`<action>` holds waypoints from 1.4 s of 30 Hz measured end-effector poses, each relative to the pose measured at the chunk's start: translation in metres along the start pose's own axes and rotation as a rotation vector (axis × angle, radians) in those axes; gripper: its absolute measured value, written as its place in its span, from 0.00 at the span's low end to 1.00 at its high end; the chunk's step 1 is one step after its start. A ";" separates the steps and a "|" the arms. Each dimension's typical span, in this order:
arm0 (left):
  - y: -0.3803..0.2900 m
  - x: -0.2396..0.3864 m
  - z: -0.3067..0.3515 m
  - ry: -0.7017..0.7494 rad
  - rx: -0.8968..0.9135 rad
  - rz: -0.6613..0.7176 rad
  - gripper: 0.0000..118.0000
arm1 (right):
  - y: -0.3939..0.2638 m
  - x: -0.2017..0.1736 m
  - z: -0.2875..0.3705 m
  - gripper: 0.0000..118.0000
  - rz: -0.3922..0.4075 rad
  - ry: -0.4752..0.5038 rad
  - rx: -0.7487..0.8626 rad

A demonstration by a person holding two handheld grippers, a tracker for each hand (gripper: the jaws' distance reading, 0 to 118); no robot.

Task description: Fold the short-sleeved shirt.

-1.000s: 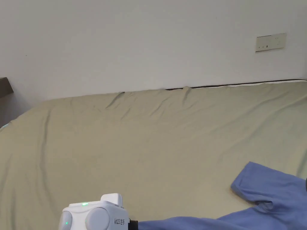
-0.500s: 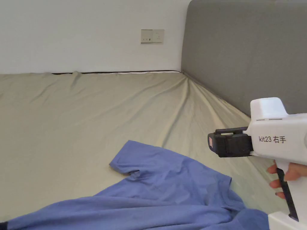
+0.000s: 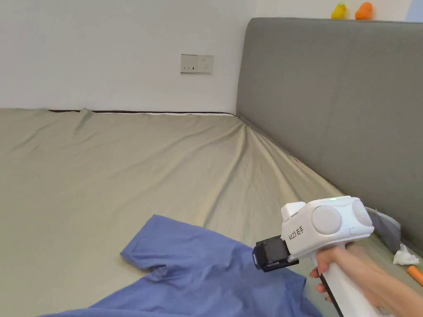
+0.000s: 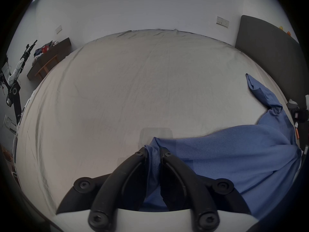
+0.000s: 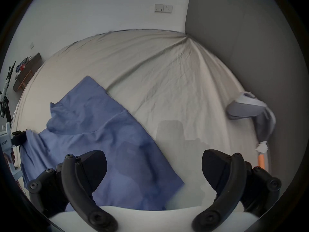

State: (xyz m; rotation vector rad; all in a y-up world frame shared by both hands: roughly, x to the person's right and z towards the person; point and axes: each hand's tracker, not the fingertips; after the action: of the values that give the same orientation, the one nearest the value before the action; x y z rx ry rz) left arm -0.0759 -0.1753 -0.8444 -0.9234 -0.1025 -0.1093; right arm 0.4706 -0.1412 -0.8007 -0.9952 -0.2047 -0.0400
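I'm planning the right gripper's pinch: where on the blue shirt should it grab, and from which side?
Probably the shirt's free corner just ahead of the open right gripper, coming from the bare sheet side. That edge lies flat and exposed, while the left gripper already pinches the other end.

bed [image 3: 124, 165]: big, wrinkly tan sheet | wall [image 3: 103, 41]: plain white, just behind the bed | headboard [image 3: 330, 103]: tall, soft and gray, on the right | wall plug plate [image 3: 197, 64]: near the headboard | small toys [image 3: 351, 11]: yellow and orange, on top of the headboard | dark wood bench [image 4: 48, 59]: far left, stuff piled on it
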 end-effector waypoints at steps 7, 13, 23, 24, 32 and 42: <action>0.001 0.001 -0.003 -0.022 0.036 0.011 0.09 | 0.000 -0.018 -0.048 0.88 0.105 -0.026 -0.035; -0.004 -0.002 -0.005 -0.052 0.110 0.014 0.09 | -0.010 -0.021 -0.022 0.23 0.116 0.038 0.051; 0.008 -0.018 -0.001 -0.105 0.076 0.046 0.08 | -0.012 -0.041 0.021 0.03 0.123 0.044 0.199; 0.009 -0.017 0.004 -0.095 0.089 0.050 0.08 | -0.010 -0.038 0.031 0.03 0.117 0.028 0.223; 0.050 -0.024 0.093 -0.231 0.237 0.190 0.08 | 0.010 -0.039 0.164 0.03 0.040 0.072 0.507; 0.109 -0.035 0.347 -0.139 0.743 0.095 0.08 | 0.013 -0.042 0.398 0.03 0.054 -0.020 1.007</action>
State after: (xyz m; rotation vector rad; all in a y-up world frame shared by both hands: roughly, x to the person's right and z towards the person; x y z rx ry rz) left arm -0.1092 0.1691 -0.7277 -0.1915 -0.2104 0.0815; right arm 0.3701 0.1962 -0.6099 0.0028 -0.1826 0.1155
